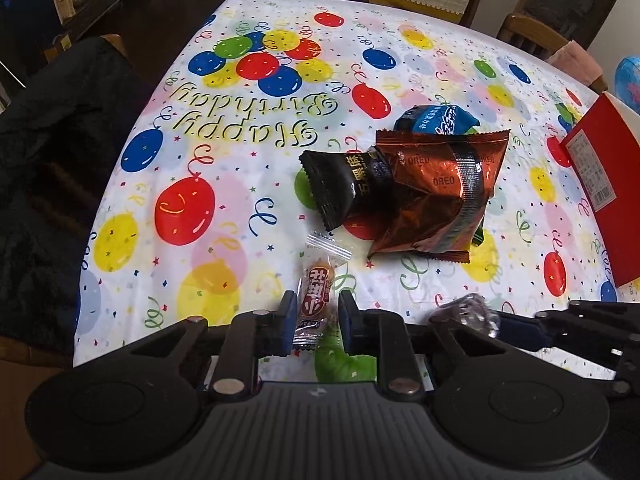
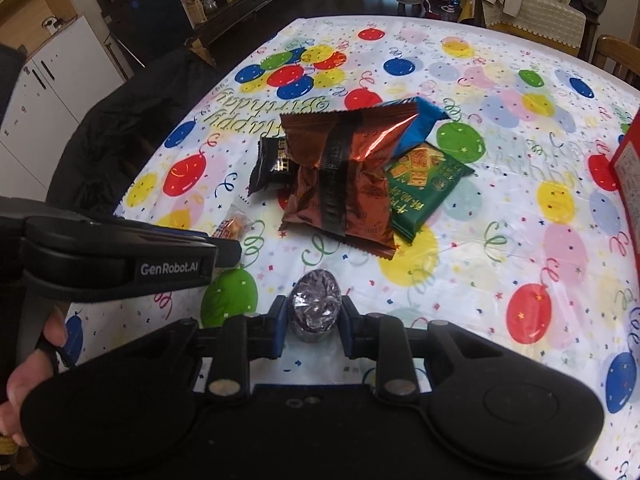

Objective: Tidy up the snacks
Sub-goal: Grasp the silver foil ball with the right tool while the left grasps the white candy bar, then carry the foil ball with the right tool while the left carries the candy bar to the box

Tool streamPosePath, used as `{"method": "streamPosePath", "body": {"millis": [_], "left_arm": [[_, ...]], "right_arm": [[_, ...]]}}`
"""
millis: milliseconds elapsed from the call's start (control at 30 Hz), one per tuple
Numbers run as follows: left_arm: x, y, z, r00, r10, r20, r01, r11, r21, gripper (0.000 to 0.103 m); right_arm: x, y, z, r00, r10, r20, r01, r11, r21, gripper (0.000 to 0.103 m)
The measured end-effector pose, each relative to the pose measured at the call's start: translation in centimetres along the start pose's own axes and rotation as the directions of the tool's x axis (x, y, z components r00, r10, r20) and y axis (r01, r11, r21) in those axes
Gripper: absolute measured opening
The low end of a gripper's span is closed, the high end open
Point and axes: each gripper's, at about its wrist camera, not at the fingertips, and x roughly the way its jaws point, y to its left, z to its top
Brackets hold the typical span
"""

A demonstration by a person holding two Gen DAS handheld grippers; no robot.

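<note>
My left gripper (image 1: pixel 314 310) is shut on a small clear-wrapped snack bar (image 1: pixel 316 292) with a red label, near the table's front edge. My right gripper (image 2: pixel 314 312) is shut on a round silver-foil snack (image 2: pixel 316 300); that snack also shows in the left wrist view (image 1: pixel 472 312). A pile lies mid-table: a copper Oreo bag (image 1: pixel 436 192) on top, a black packet (image 1: pixel 344 184) at its left, a blue packet (image 1: pixel 436 118) behind. The right wrist view shows the Oreo bag (image 2: pixel 340 176), black packet (image 2: pixel 270 166), blue packet (image 2: pixel 424 120) and a green packet (image 2: pixel 428 184).
The table has a balloon-print birthday cloth (image 1: pixel 248 128). A red box (image 1: pixel 604 184) stands at the right edge, also in the right wrist view (image 2: pixel 628 168). A dark jacket on a chair (image 1: pixel 52 168) is at the left. Wooden chairs (image 1: pixel 528 34) stand beyond the far side.
</note>
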Motion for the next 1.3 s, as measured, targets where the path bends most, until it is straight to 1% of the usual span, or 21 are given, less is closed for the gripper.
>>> {"method": "streamPosePath", "body": {"millis": [233, 433, 633, 933, 1300], "left_arm": [[-1.7, -0.4, -0.1, 1.0, -0.021, 0.014, 0.021, 1.0, -0.013, 0.021], [-3.8, -1.7, -0.2, 0.998, -0.054, 0.027, 0.054, 0.998, -0.011, 0.021], [-6.0, -3.3, -0.2, 0.995, -0.087, 0.049, 0.088, 0.996, -0.011, 0.021], [-8.8, -7.7, 0.2, 0.987, -0.138, 0.079, 0.136, 0.99, 0.025, 0.021], [-10.5, -14.4, 1.3, 0.977, -0.179, 0.118, 0.17, 0.982, 0.086, 0.021]], "right_arm": [[-2.6, -1.2, -0.5, 0.999, 0.012, 0.03, -0.012, 1.0, 0.027, 0.024], [-5.6, -2.2, -1.2, 0.998, 0.02, 0.066, -0.024, 0.999, 0.047, 0.024], [-8.5, -3.8, -1.8, 0.996, 0.006, 0.093, -0.01, 0.999, 0.05, 0.024], [-13.4, -7.0, -2.6, 0.987, -0.01, 0.157, -0.002, 0.997, 0.077, 0.024], [-17.9, -12.2, -2.9, 0.973, -0.079, 0.216, 0.056, 0.992, 0.111, 0.024]]}}
